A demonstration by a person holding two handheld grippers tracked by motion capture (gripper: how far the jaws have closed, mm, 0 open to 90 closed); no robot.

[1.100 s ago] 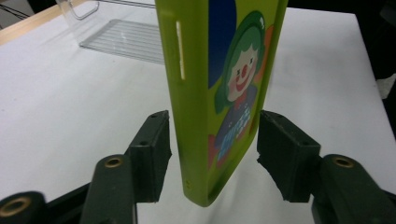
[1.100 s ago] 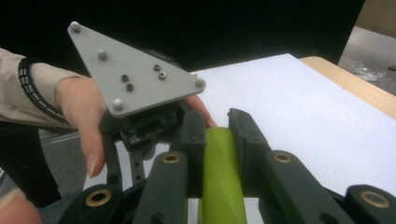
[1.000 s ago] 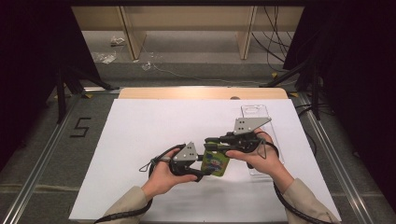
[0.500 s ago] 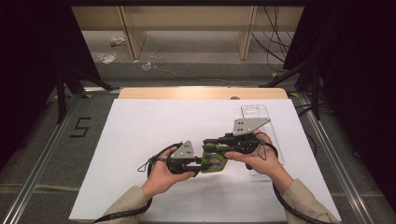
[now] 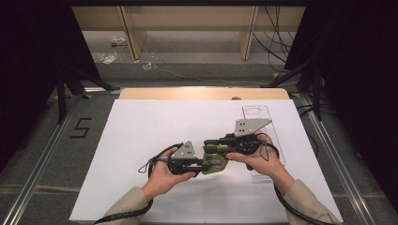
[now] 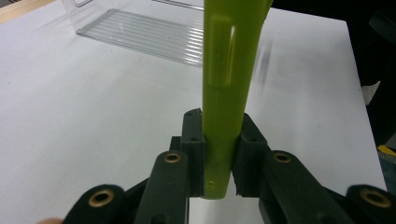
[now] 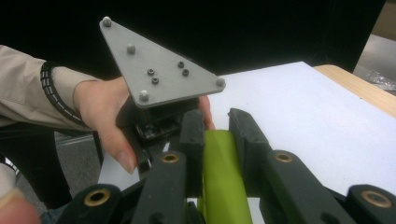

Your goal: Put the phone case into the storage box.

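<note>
Lime-green plastic item (image 5: 215, 162), flat and narrow seen edge-on, held above the white table cover (image 5: 141, 140) near its front middle, between both tools. Smooth, slightly glossy surface in the left gripper view, with a shallow moulded rectangular recess (image 6: 223, 56) along the thin edge and a small pale dot near the lower end. Printed label with dark and reddish marks on the broad face in the high view, too small to read. Left gripper (image 5: 199, 164): clamped on one end of the green piece, pads pressed against both thin sides, jaws having just been closing with the piece between them. Right gripper (image 5: 211, 145): clenched on the opposite end, pads tight against the green body in the right gripper view (image 7: 219, 154). Both tools facing each other, almost touching, each carried in a hand; left hand (image 5: 162, 176), right hand (image 5: 260, 161). Clear ribbed plastic tray (image 5: 263, 126) lying on the cover beyond and beside the right hand, apart from the green piece. Pale wooden board edge (image 5: 202, 93) at the far side of the cover.
</note>
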